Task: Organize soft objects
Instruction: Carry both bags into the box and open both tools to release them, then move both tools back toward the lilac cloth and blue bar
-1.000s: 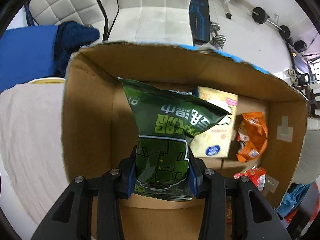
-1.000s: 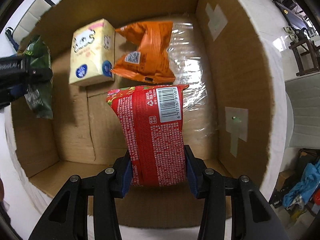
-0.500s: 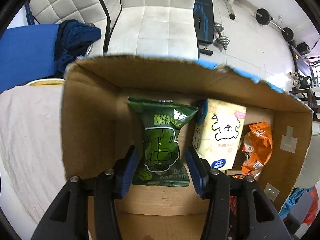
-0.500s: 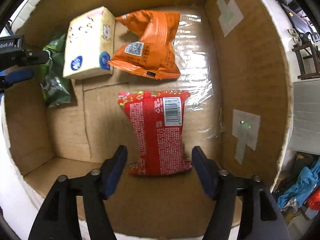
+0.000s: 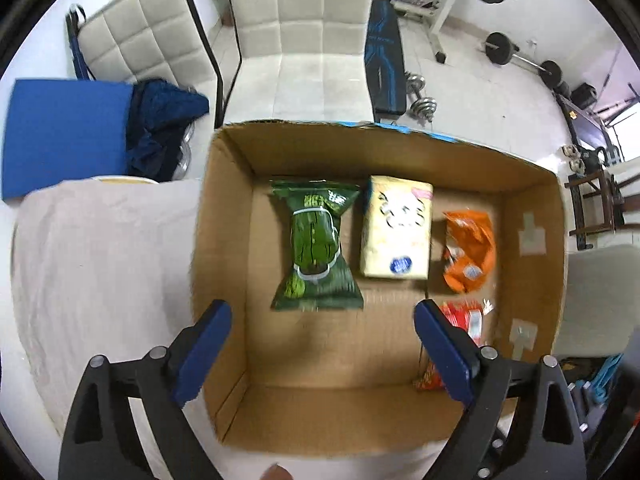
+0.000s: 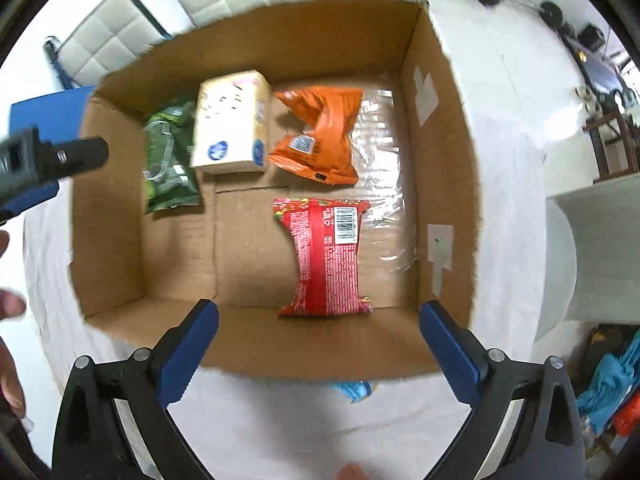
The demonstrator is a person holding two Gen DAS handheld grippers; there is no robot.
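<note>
L claw (image 5: 322, 344): I read it spread wide, empty | green bag (image 5: 316, 246) flat in cardboard box (image 5: 224, 216) just ahead, long axis along my fingers | R claw (image 6: 318, 344): spread wide, empty | red bag (image 6: 326, 256) ahead, lengthwise, barcode end away

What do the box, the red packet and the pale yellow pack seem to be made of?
The box looks like plain brown corrugated cardboard, matte, with rough cut edges and taped patches. The red packet seems to be thin printed plastic film, slightly glossy, crimped at both ends. The pale yellow pack appears to be soft plastic wrap over a block shape; what it holds inside cannot be seen.
</note>
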